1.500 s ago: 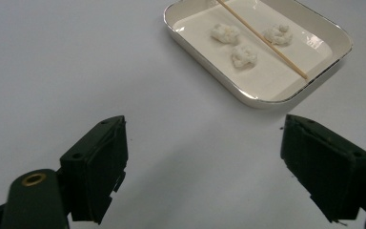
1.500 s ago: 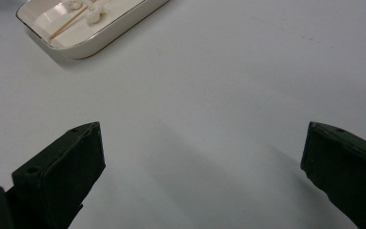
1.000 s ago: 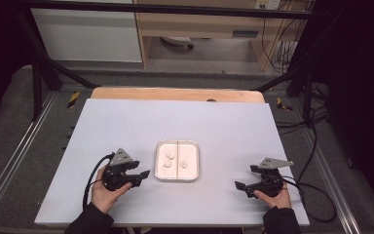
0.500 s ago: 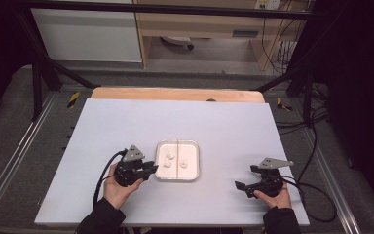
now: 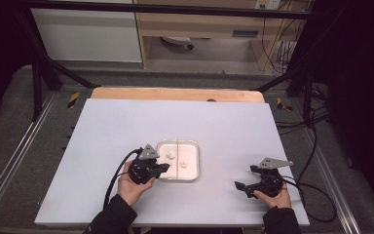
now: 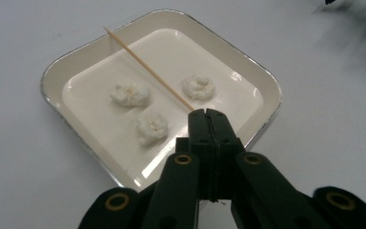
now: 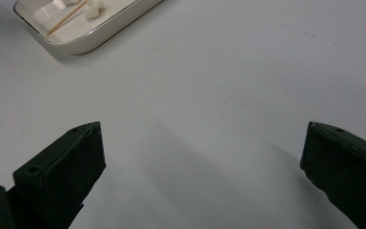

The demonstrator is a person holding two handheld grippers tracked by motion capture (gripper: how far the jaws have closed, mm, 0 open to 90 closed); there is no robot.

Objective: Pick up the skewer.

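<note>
Your left gripper (image 6: pixel 207 114) has its jaws closed on the near end of the skewer (image 6: pixel 145 67), whose long axis runs straight away across the tray (image 6: pixel 52 76); right gripper (image 7: pixel 200 157) jaws gape wide, well apart.

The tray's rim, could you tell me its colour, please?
Silvery metallic around the cream tray, clearest in the left gripper view.

so there's a thin wooden skewer (image 6: pixel 147 71) lying diagonally across a shallow white square tray (image 6: pixel 52 81), near end pinched, with three little white dough-like lumps (image 6: pixel 130 94) around it

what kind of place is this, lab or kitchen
Most likely a lab recording bench: a bare white table inside a black metal frame, loose cables on the floor, and one small tray.
</note>
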